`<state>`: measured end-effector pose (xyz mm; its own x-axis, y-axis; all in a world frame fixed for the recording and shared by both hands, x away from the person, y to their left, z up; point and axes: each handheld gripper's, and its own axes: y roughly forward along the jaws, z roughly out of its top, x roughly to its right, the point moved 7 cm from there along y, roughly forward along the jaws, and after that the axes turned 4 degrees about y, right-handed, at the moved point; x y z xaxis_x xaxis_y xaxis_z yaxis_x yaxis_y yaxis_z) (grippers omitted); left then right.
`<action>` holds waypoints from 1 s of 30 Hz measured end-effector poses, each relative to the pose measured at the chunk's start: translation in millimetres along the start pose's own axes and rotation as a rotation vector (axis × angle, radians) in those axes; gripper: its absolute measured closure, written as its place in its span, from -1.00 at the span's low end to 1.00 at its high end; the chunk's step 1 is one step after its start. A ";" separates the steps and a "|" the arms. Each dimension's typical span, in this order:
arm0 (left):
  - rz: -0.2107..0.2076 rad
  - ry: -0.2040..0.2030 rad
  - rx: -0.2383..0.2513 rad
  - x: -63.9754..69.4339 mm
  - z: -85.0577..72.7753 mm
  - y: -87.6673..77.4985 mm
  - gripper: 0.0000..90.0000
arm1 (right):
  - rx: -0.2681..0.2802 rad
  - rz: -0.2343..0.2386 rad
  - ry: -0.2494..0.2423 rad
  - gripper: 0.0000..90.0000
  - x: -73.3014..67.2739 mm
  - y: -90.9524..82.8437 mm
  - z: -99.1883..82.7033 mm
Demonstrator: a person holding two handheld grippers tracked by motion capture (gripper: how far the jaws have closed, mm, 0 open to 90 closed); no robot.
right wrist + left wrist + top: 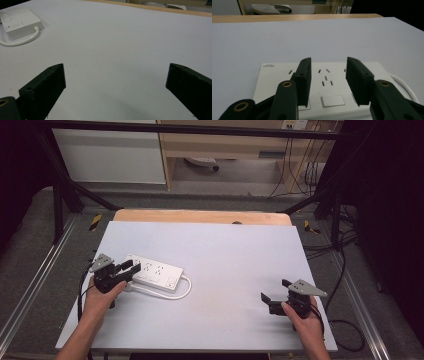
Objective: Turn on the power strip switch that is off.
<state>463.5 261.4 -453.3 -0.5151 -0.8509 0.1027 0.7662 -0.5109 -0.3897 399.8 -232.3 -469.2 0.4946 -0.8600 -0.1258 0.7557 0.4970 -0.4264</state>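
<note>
Lying on the white surface (225,270) toward its left side, a white strip (152,271) is showing several sockets and a switch on its top face. Its white cord (172,293) is leaving the right end and bending back in a loop along the near side.

The left tool (131,267) is hovering over the left end of the strip, and a hand (102,297) is gripping it from behind. In the left gripper view this tool (328,80) is standing released — the two black jaws are apart with the sockets showing in the gap between them, and nothing is held. I cannot tell if the jaws are touching the strip (322,87) or only hanging just above it.

The right tool (275,295) is sitting near the right front corner of the surface, well apart from the strip, with the other hand (305,320) around it. In the right gripper view its jaws are spread wide over bare surface (120,50) — this tool (115,82) is also released. The strip (18,22) and cord (22,41) are appearing far off at the upper left there.
</note>
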 end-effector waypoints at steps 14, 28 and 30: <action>-0.016 -0.015 0.021 3.9 7.1 -4.3 -0.01 | -0.002 0.001 0.003 -0.93 -0.1 0.2 -0.2; -0.043 -0.019 0.026 13.9 12.9 -5.9 -0.59 | 0.000 0.000 0.003 -0.93 0.1 -0.1 0.0; -0.054 -0.021 0.025 16.2 13.4 -6.3 -0.77 | 0.000 0.000 0.003 -0.93 -0.1 0.0 0.1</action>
<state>455.5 249.2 -436.8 -0.5483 -0.8241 0.1421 0.7469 -0.5590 -0.3601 399.8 -232.3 -469.1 0.4934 -0.8602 -0.1289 0.7558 0.4973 -0.4260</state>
